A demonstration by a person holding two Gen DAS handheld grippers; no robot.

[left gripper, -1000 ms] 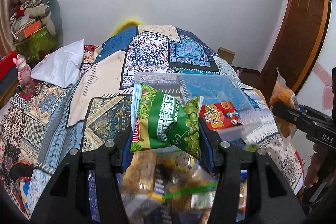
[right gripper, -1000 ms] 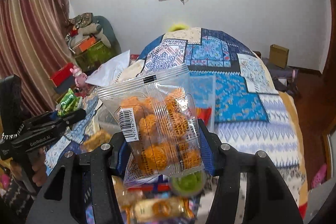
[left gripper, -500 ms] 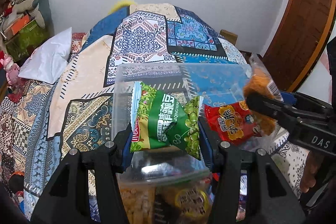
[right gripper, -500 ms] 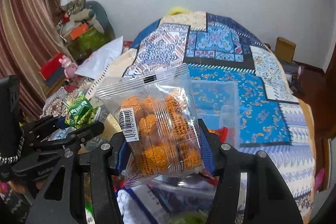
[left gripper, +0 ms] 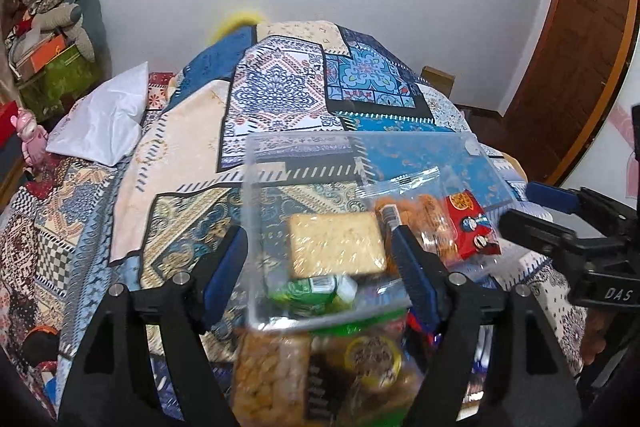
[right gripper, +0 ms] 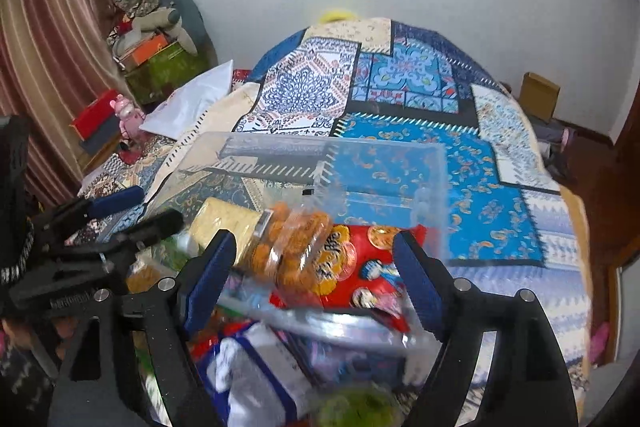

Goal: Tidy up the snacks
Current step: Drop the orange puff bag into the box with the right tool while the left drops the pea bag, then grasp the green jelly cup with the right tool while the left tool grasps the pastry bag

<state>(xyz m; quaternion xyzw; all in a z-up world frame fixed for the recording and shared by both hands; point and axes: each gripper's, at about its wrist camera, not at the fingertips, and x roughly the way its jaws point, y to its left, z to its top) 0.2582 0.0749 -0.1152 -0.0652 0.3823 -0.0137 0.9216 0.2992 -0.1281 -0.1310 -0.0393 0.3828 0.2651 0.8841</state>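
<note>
A clear plastic bin [left gripper: 360, 163] [right gripper: 384, 167] stands on the patterned bed. Inside lie a pale cracker pack [left gripper: 336, 243] [right gripper: 224, 221], a green pea packet [left gripper: 316, 289], a clear bag of orange snacks [left gripper: 430, 223] [right gripper: 292, 247] and a red packet [left gripper: 470, 223] [right gripper: 360, 263]. My left gripper [left gripper: 320, 267] is open and empty over the bin's near left part. My right gripper [right gripper: 310, 273] is open and empty over the orange bag and red packet; it also shows at the right of the left wrist view [left gripper: 568, 223].
More loose snacks lie in front of the bin: a peanut bar pack [left gripper: 272, 375], a yellow-lidded cup [left gripper: 372, 355], a white and blue pack [right gripper: 256, 371]. A white pillow [left gripper: 104, 119] lies at the left. A wooden door [left gripper: 572, 67] stands at the right.
Both grippers have opened. The green pea packet dropped from the left gripper and the orange snack bag from the right one; both now lie in the bin.
</note>
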